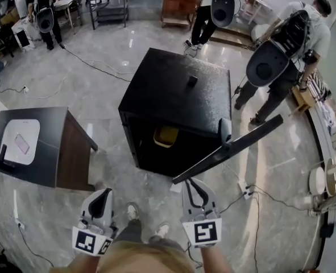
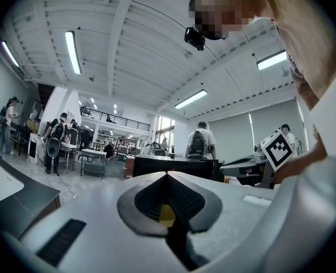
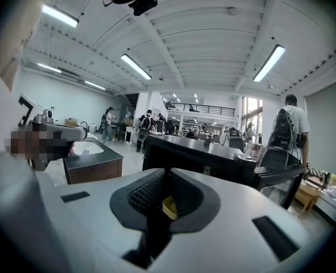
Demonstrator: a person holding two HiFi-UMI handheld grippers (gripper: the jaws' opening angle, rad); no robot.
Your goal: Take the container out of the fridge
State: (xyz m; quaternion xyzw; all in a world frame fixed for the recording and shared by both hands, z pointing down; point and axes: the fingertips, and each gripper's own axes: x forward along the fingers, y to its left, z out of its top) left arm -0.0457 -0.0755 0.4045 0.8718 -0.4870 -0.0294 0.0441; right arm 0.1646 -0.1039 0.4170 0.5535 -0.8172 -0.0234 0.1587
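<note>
A black cube fridge [image 1: 173, 90] stands on the floor ahead, its door [image 1: 230, 147] swung open to the right. Inside sits a yellow container [image 1: 166, 135]. My left gripper [image 1: 102, 201] and right gripper [image 1: 195, 189] hang side by side well short of the fridge's open front, both shut with nothing in them. In the left gripper view the jaws [image 2: 168, 175] meet at the tip, and the yellow container [image 2: 166, 212] shows through the gap below. The right gripper view has its jaws [image 3: 168, 172] closed, with the container [image 3: 169, 207] and the fridge [image 3: 202, 152] beyond.
A dark side table [image 1: 48, 152] with a white tray [image 1: 20, 141] stands to the left. A small black object [image 1: 192, 81] lies on the fridge top. Cables and a power strip [image 1: 246, 192] run across the floor at right. People with backpacks stand behind.
</note>
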